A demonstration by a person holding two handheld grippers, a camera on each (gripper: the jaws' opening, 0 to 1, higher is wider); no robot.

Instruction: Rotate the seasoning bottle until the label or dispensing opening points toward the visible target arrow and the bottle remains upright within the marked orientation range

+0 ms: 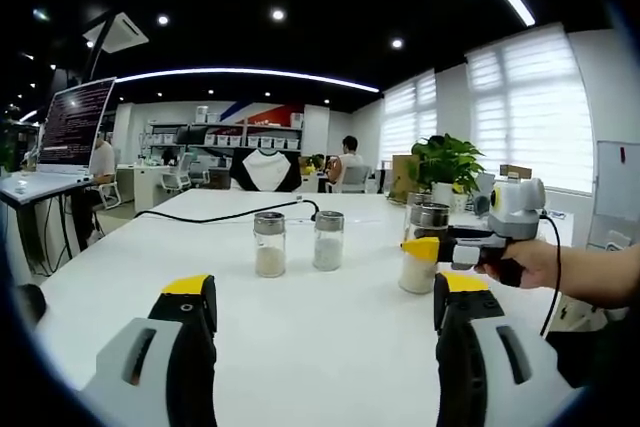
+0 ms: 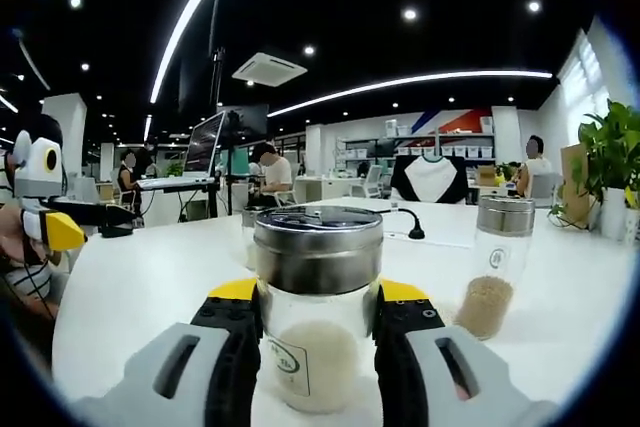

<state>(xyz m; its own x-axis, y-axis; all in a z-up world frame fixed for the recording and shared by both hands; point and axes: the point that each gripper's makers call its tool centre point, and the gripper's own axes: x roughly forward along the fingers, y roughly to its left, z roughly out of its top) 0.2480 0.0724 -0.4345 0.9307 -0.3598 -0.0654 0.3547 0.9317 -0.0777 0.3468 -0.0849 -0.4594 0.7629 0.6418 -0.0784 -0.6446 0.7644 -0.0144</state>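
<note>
In the right gripper view, the right tool [image 2: 318, 347] was seen clamped on a seasoning bottle [image 2: 317, 307], its yellow-tipped jaws pressed against both sides of the glass. The bottle was held upright on the white tabletop [image 2: 140, 287], with a metal cap on top, pale grains inside and a small label low on its front. A second bottle [image 2: 497, 265] with brownish grains was found standing to its right, apart from it. In the left gripper view, the left tool [image 1: 325, 312] was seen with its jaws wide apart and nothing between them, held above the tabletop. Beyond it, two more bottles [image 1: 298, 243] were seen side by side, and the clamped bottle was seen further right. A potted plant [image 1: 443, 165] was seen behind.
</note>
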